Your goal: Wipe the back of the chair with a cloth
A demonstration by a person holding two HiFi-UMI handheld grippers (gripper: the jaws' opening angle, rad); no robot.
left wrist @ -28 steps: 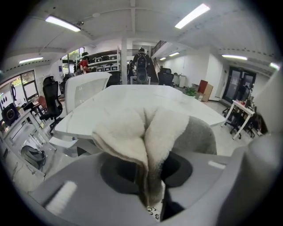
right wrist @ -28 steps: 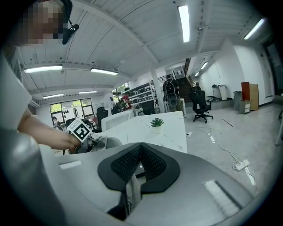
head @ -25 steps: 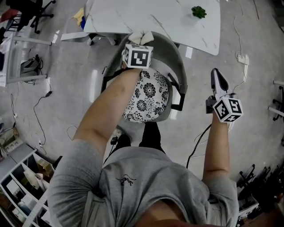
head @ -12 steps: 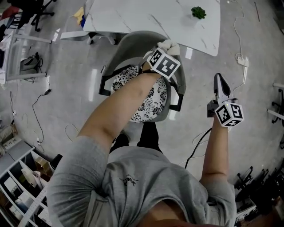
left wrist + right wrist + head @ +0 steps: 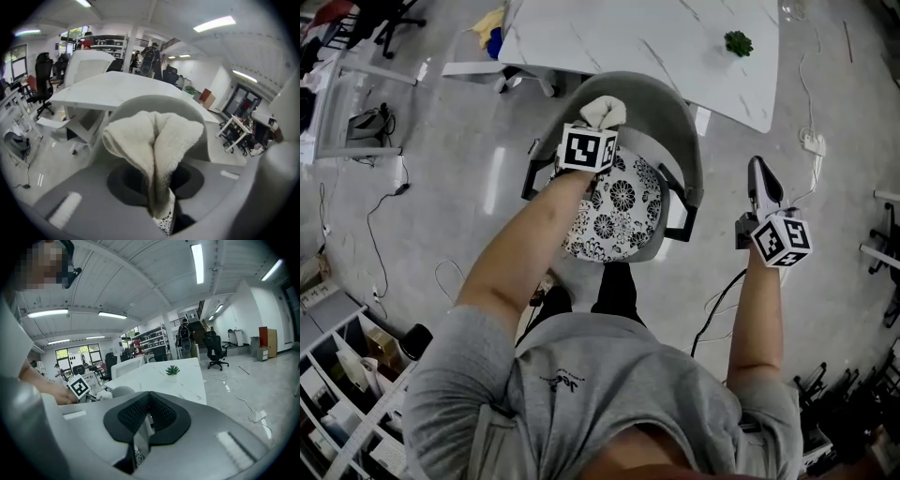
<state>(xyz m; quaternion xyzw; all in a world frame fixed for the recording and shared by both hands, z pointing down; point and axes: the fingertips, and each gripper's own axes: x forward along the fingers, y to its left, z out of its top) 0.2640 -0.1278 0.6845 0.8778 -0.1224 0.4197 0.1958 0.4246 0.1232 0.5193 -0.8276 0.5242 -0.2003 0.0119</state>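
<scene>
Your left hand-held gripper (image 5: pixel 598 129) has its jaws clamped on the cream cloth (image 5: pixel 604 110), which is bunched at the grey chair back (image 5: pixel 680 127), at 12 o'clock from the floral cushion (image 5: pixel 619 211); your right hand-held gripper (image 5: pixel 761 183) hangs at the chair's 3 o'clock, well apart from it, jaws together on nothing; the white surface (image 5: pixel 675 47) lies beyond the chair back at 12 o'clock.

Chair back (image 5: pixel 682 117) is closely backed by the surface (image 5: pixel 675 42) edge; little passage is left between them. The seat's sides are closed by armrests (image 5: pixel 682 214). Open floor (image 5: pixel 853 197), marked by a power strip (image 5: pixel 812 142), is found right of the chair.
</scene>
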